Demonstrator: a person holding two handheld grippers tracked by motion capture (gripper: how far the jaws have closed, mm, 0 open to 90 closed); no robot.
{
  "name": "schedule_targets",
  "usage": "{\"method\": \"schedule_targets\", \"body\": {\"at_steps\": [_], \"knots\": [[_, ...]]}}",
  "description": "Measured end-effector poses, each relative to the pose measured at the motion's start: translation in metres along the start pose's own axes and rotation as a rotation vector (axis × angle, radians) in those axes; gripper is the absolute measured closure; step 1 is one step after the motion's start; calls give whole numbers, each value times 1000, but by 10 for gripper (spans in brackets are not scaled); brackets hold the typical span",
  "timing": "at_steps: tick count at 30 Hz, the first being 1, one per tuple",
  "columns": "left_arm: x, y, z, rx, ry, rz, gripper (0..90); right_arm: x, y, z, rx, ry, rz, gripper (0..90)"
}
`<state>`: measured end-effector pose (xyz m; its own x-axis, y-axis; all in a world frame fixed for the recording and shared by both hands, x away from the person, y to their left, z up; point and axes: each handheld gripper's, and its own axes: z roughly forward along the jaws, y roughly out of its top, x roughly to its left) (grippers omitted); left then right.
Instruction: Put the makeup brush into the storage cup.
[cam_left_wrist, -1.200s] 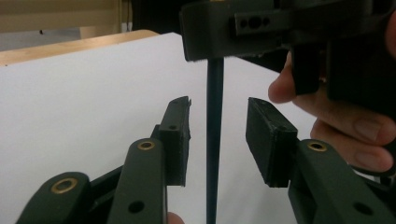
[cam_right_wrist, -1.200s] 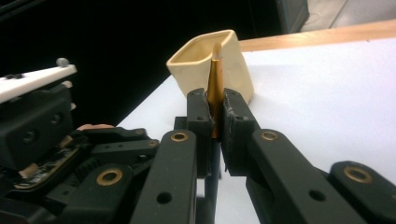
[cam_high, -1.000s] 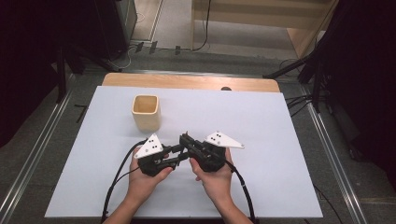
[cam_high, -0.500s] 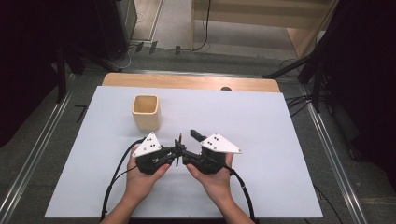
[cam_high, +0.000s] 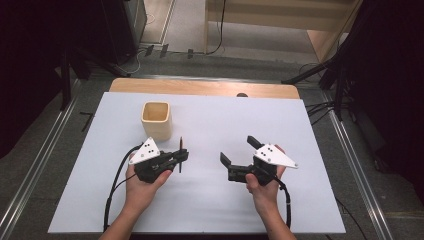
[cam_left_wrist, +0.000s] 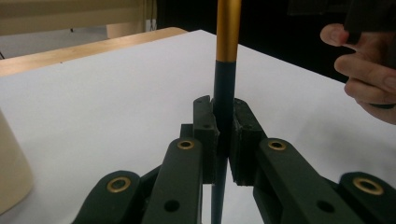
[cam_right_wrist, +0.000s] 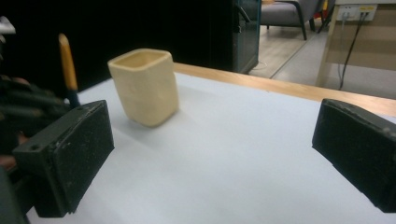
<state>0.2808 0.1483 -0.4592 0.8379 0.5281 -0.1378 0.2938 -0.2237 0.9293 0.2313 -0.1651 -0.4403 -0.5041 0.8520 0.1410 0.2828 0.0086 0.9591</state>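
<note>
Slim pen with a dark blue-black lower barrel and a gold-orange upper section (cam_left_wrist: 227, 56), standing upright, clamped between the pads of the left gripper (cam_high: 181, 156). It sits just right of and nearer the person than the cream square ceramic cup (cam_high: 157, 120), not touching it. No brand, label or writing readable on pen or cup. Right gripper (cam_high: 239, 150) well right of the cup, its jaws have just been opening and now stand wide, nothing between them. All over the white tabletop (cam_high: 210, 200); cup stands upright, open top.
</note>
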Motion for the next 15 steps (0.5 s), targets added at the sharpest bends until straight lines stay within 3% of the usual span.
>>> {"method": "schedule_targets", "body": {"at_steps": [3,6,15], "knots": [[1,0,-2,-4,4,-2,844,-14,-8,-10,8,-41,-22,0],[3,0,-3,-6,10,0,844,-31,-13,-17,8,-84,7,0],[7,1,-7,-25,7,-22,844,-43,-24,-27,39,-98,-8,10]]}}
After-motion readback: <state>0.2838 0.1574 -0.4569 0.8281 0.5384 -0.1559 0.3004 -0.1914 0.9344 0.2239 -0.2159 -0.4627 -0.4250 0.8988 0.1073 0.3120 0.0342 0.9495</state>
